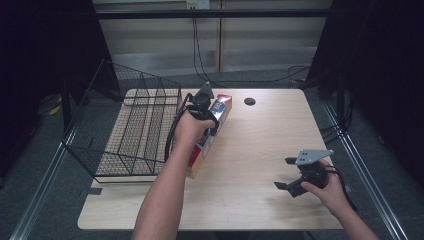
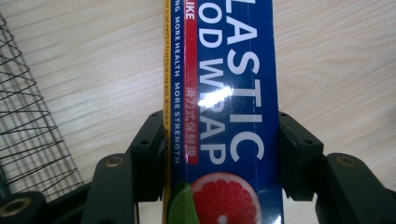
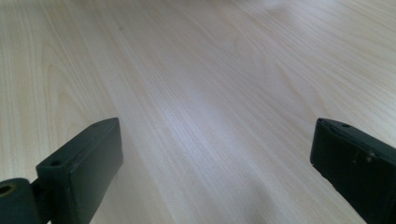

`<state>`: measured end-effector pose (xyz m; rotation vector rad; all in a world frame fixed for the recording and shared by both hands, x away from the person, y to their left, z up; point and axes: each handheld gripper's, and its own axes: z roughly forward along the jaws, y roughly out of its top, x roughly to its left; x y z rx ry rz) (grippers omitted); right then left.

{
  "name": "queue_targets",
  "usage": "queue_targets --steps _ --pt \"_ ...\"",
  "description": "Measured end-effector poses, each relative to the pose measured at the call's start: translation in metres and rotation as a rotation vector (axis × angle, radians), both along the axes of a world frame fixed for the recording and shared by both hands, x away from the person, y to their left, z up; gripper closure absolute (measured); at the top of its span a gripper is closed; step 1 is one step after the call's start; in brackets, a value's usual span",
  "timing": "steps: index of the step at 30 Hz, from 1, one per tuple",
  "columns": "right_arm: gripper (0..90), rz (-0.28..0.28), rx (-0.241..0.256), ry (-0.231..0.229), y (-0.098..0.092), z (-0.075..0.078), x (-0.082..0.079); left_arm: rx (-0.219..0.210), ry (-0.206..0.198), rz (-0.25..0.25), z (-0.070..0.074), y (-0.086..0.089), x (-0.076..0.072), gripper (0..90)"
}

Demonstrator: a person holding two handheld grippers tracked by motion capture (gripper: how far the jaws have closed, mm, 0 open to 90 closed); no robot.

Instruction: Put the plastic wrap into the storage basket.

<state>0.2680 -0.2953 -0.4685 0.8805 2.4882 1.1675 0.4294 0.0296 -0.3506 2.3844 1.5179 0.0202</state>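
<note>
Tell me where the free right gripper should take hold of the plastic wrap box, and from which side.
Grip the plastic wrap box across its narrow width near the near end, probably coming from above. It is long and slim, lying on the table beside the wire basket; the left gripper already clamps its far part, and the right gripper is open.

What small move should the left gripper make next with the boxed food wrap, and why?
Probably lift the long blue plastic food wrap box and carry it toward the black wire basket. The left gripper has its jaws closed against both sides of the box, the basket sits right beside it, and the right gripper waits open over bare table.
</note>
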Motion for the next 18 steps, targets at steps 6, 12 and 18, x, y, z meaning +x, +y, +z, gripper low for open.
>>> queue_targets --steps 6,12,18 --pt "2.2 0.003 0.006 -0.003 0.0 0.0 0.0 -0.01 -0.002 0.008 0.009 0.007 0.0 44.1" --pt "2.0 0.011 0.008 0.004 0.001 0.0 0.0 -0.016 -0.003 0.034 0.017 0.015 0.001 44.0" --pt "2.0 0.007 0.01 0.002 0.001 0.0 0.0 -0.014 0.003 0.05 0.025 0.024 0.001 44.1"
